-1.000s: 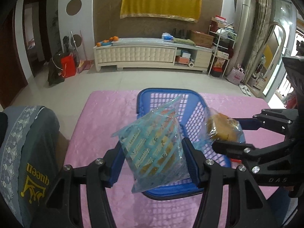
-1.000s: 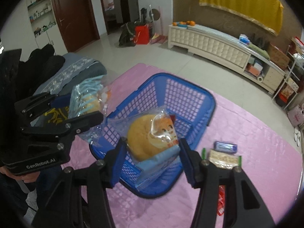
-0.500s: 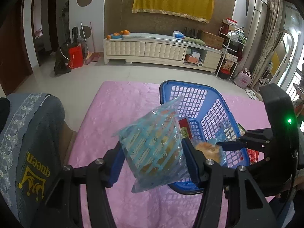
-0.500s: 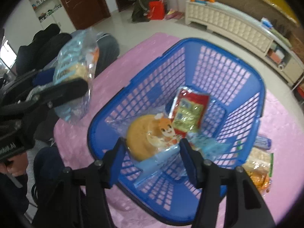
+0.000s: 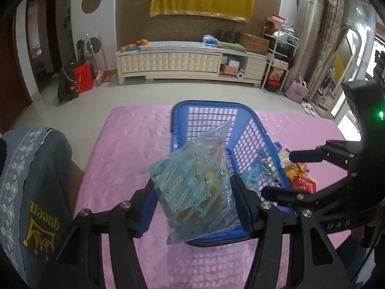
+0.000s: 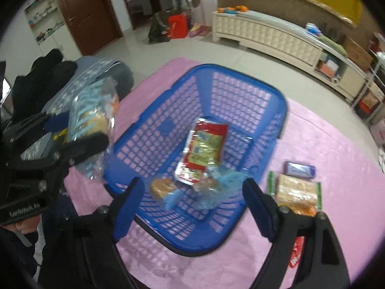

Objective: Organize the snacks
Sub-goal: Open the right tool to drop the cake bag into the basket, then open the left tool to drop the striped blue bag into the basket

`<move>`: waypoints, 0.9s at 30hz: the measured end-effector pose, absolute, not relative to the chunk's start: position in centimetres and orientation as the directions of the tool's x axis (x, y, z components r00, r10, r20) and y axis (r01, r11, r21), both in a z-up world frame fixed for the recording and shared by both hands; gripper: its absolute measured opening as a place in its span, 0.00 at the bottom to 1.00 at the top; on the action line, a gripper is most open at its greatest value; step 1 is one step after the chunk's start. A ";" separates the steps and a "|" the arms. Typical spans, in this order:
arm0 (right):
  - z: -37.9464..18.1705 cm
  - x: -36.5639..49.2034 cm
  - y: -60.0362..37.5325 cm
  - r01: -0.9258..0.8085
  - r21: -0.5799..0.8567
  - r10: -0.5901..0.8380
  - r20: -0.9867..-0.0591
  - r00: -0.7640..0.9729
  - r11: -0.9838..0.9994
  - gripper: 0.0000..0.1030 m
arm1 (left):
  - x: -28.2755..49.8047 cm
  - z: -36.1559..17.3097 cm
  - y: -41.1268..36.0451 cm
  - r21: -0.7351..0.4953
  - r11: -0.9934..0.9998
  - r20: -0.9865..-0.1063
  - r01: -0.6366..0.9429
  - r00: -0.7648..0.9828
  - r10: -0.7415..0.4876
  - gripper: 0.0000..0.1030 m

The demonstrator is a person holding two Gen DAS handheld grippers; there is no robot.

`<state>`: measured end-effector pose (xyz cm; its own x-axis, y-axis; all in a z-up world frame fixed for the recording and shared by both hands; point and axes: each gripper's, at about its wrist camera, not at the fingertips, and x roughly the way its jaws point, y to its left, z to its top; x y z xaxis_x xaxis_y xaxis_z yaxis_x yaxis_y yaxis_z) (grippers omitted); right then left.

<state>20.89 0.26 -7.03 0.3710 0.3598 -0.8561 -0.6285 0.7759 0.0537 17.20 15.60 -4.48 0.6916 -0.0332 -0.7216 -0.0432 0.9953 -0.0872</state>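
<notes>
Snacks gather in a blue basket (image 6: 240, 91) on a pink-covered worktop (image 6: 324, 144): a red-and-yellow packet (image 6: 204, 149) lies flat on the basket floor, and a round bun in a clear wrapper (image 6: 166, 189) sits at the near end beside a crumpled blue wrapper (image 6: 223, 187). More snacks wait on the worktop just right of the basket, among them a green-edged pack of crackers (image 6: 297, 189) and a small purple packet (image 6: 299, 169).

The right hand-held gripper (image 6: 192, 207) hangs over the basket's near rim with its jaws spread wide and nothing between them; the bun lies below the gap, apparently free of both pads, though motion blur makes contact hard to rule out.

The left hand-held gripper (image 5: 192, 207) is clamped on a clear bag with pale blue stripes (image 5: 195, 190), holding it upright in the air near the basket's left front corner.

The step in hand appears to be the bag's delivery. Doing it well means carrying the bag over the rim to the bare floor on the basket's left side, lowering it before letting go, and keeping clear of the right tool's open pads, which stand close by.
</notes>
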 end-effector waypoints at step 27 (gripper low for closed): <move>-8.5 22.6 -6.4 -0.480 0.096 0.314 -0.862 0.397 0.872 0.84 | 19.7 -7.3 12.3 -0.075 0.997 -0.788 0.004 0.612 -0.062 0.66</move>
